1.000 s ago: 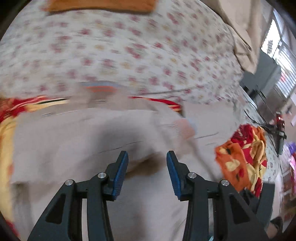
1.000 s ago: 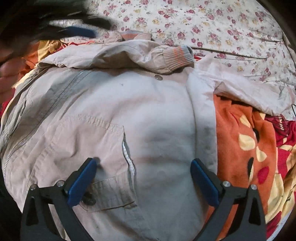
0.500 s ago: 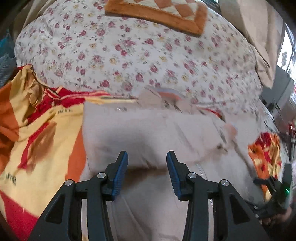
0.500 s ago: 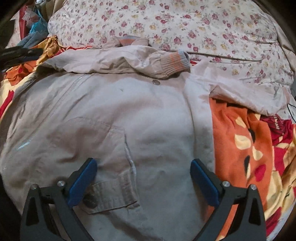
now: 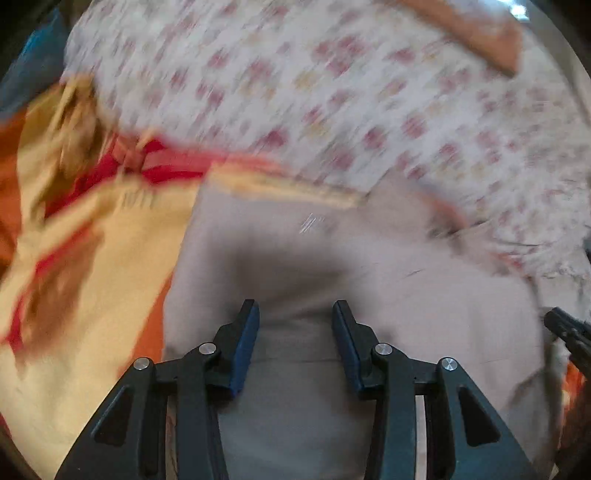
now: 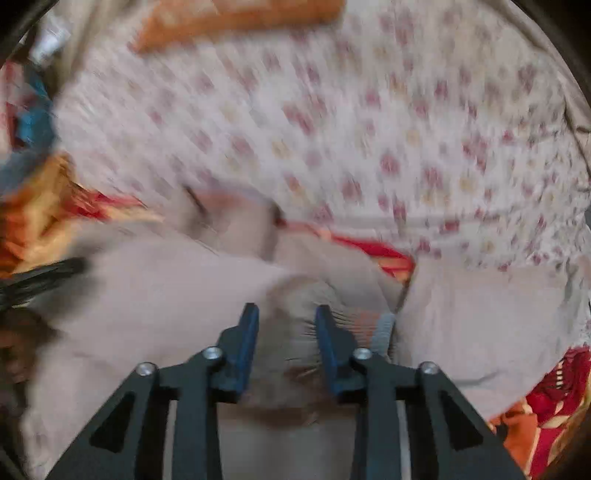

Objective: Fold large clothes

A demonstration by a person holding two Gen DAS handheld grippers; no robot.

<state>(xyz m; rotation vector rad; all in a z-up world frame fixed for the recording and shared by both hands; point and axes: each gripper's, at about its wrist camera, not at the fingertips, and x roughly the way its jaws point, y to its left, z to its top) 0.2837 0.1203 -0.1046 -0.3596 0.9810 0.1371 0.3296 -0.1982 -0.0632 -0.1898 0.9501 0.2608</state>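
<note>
Both views motion-blurred. Floral bedsheet (image 5: 369,92) covers the upper half of each view, with an orange mat (image 6: 236,18) at its far edge. Orange-red-yellow blanket (image 5: 85,240) fills the left side in the left wrist view; the right wrist view shows only strips of it, far left and at the lower right corner. Beige jacket (image 5: 332,266) lies on the bed over the blanket, spread across the lower middle of both views, directly under and ahead of each gripper. Only the right wrist view shows the bunched sleeve with ribbed cuff (image 6: 369,325) and the loose jacket panel off to the right; only the left wrist view shows the jacket's straight left edge against the blanket. Left gripper (image 5: 295,314) points down over the jacket, jaws narrowly apart, fabric seen in the gap, can't tell if it's pinched. Right gripper (image 6: 286,314) is angled down at the cuff area, jaws narrowly apart, gathered fabric between them, grip not confirmable. Each gripper's dark tip appears at the edge of the other's view.
</note>
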